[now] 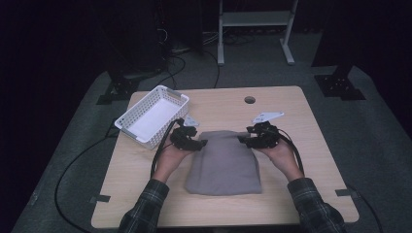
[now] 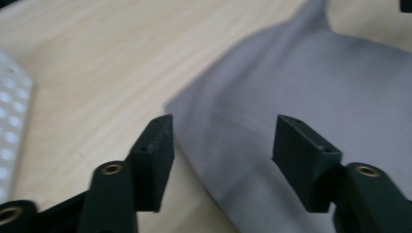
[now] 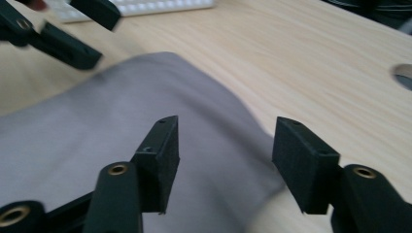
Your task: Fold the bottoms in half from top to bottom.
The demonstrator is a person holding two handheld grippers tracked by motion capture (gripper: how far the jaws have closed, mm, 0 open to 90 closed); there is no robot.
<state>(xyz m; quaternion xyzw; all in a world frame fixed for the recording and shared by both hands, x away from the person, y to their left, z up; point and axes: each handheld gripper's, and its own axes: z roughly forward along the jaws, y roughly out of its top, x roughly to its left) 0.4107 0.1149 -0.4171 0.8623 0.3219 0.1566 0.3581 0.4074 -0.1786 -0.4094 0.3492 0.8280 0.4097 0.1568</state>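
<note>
a pale wooden counter [image 1: 291, 160] with rounded corners stands on grey carpet in a dark room; black stands and cables sit around it, and a white frame stands beyond the far edge. a round hole [image 1: 249, 100] is cut near the far edge. a white mesh basket [image 1: 153, 115] sits at the far left corner, tilted to the counter's edges, with part of it over the left edge.

a folded grey cloth [image 1: 224, 165] lies flat in the middle of the counter, its near edge well short of the near edge of the counter. bare wood lies open to its right and on its near left.

the left gripper [image 1: 194, 142] is at the cloth's far left corner, just beside the basket. in the left gripper view its fingers [image 2: 155, 145] stand apart over the cloth's edge, gripping nothing. the right gripper [image 1: 248, 138] is at the cloth's far right corner. in the right gripper view its fingers [image 3: 160, 145] are also spread, with the cloth's corner below the gap and nothing pinched.
</note>
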